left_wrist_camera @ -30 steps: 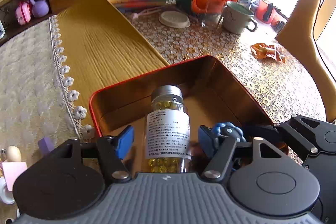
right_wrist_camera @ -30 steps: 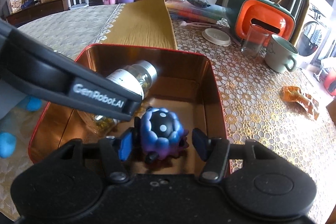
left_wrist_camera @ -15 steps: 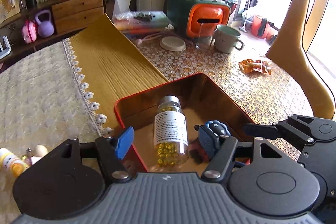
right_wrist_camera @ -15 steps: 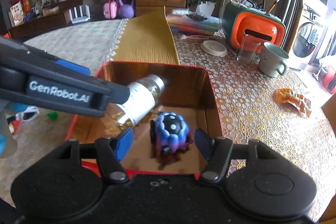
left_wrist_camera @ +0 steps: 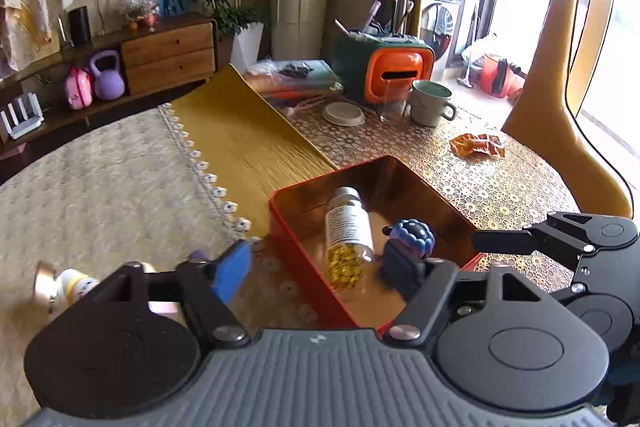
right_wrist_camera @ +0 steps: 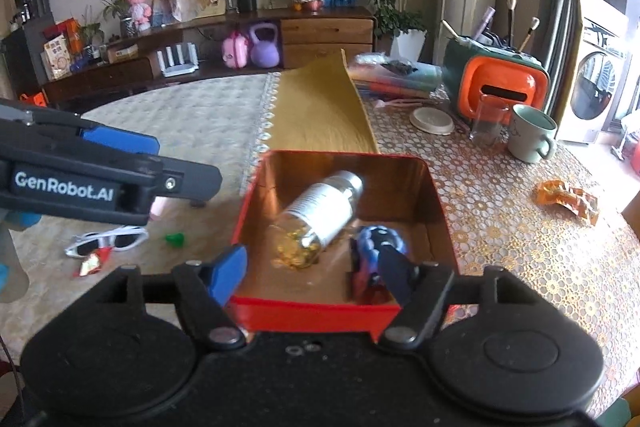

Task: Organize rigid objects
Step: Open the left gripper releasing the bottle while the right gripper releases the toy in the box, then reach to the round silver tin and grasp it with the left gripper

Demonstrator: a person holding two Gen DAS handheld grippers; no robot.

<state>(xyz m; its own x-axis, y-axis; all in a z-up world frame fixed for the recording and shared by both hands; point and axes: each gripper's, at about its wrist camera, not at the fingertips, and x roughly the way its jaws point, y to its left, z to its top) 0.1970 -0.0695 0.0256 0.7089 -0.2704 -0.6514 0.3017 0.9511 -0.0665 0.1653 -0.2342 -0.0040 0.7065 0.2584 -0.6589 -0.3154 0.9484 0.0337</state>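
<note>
Red-walled and copper-bright inside, a metal tin (right_wrist_camera: 344, 315) sits on the lace-covered surface (right_wrist_camera: 520, 227) with two things already lying in it: one clear pill bottle (right_wrist_camera: 320, 215) on its side, silver cap toward the far wall, yellow capsules heaped at its base, and one blue-and-purple knobbly toy (left_wrist_camera: 414, 237) just beside it on the right. Both claws hang above the tin's near edge with nothing between their blue pads; the left claw (left_wrist_camera: 320, 267) and the right claw (right_wrist_camera: 312, 271) have each just been opening wider, jaws standing well apart and empty. The bottle looks stiff, smooth and somewhat slippery, probably light to middling with its part load of capsules, and likely to roll; it seems best taken across the labelled barrel rather than the cap. The toy appears rigid and light, its bumps offering the pads purchase at the widest part of the body. Loose items wait on the cream cloth to the left: one pair of white sunglasses (right_wrist_camera: 106, 243), thin-armed and probably fragile, best gripped at the bridge; one small green piece (right_wrist_camera: 176, 239); one crumpled red-and-silver wrapper (right_wrist_camera: 90, 263); one small capped bottle (left_wrist_camera: 64, 287), blurred. One mug (right_wrist_camera: 532, 137), one glass (right_wrist_camera: 486, 119) and one orange packet (right_wrist_camera: 568, 199) stand well apart on the right
</note>
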